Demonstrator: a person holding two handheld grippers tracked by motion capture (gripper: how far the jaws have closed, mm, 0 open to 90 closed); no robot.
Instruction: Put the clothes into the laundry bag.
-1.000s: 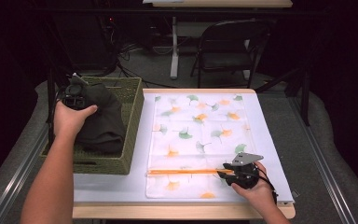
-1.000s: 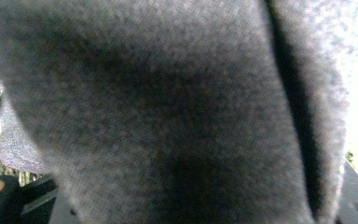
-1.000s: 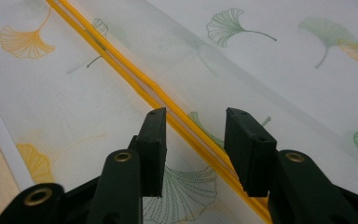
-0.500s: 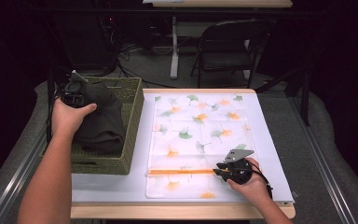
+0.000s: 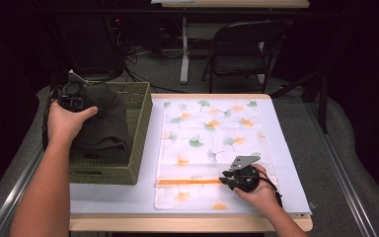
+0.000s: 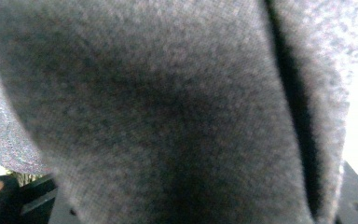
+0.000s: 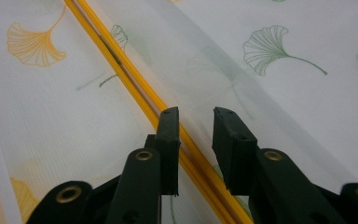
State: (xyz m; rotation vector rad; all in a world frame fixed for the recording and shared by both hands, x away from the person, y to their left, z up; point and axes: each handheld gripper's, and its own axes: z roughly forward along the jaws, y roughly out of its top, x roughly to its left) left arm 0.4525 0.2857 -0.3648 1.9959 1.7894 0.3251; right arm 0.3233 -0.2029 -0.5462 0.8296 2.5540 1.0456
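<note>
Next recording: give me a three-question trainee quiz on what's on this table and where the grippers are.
1. What lies in the basket? A: a dark garment. B: a plate. C: a bottle.
2. True or false: the right gripper hangs over the basket.
3. What colour is the strip that runs across the near end of the leaf-print cloth?

Key
1. A.
2. False. It is at the cloth's near end. Its jaws have just been closing, with the strip between them but not visibly pinched.
3. Orange.
</note>
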